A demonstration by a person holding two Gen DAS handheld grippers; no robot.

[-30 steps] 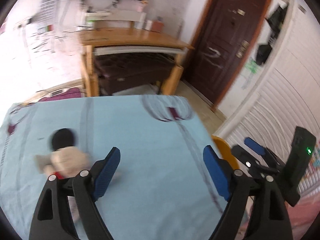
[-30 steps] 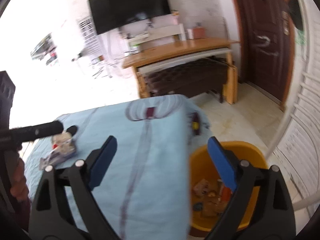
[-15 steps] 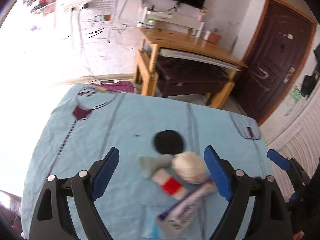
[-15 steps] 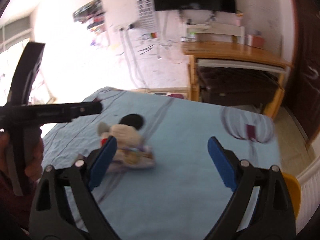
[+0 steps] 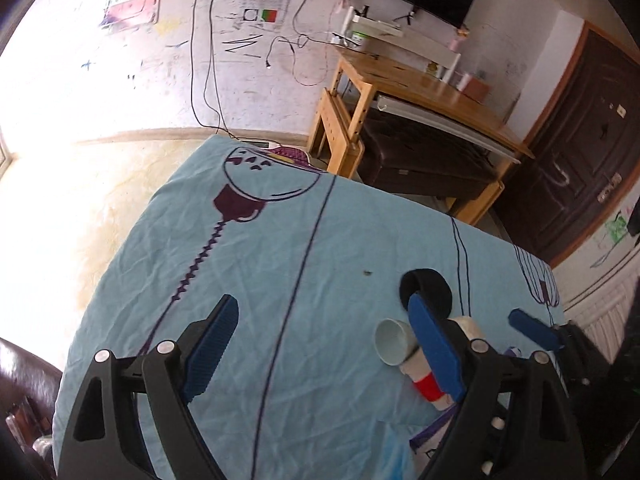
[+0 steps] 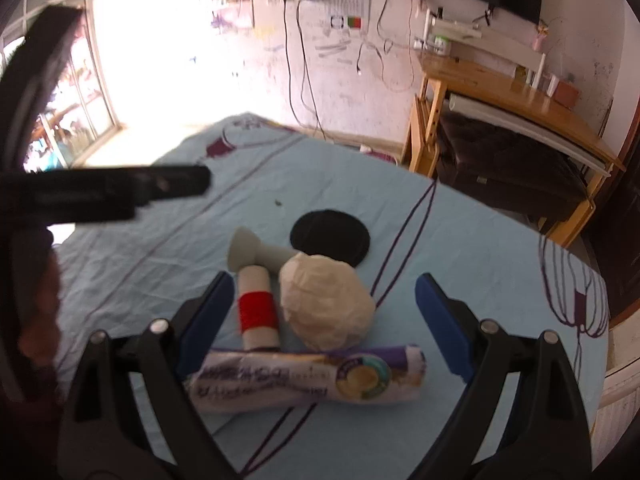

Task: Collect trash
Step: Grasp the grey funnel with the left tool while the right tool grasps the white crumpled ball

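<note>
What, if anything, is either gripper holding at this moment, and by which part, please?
Nothing is held. The left gripper and right gripper are both open, above the trash pile on the table, touching neither the paper ball nor the wrapper.

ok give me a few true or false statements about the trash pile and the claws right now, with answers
1. Both claws are open and hold nothing: the right claw, the left claw. True.
2. The crumpled paper ball lies inside the orange bin. False: it lies on the blue cloth; no bin shows.
3. The tube with a red band lies beside the paper ball. True.
4. The purple wrapper lies farther from the right claw than the black disc. False: the wrapper is nearest.
</note>
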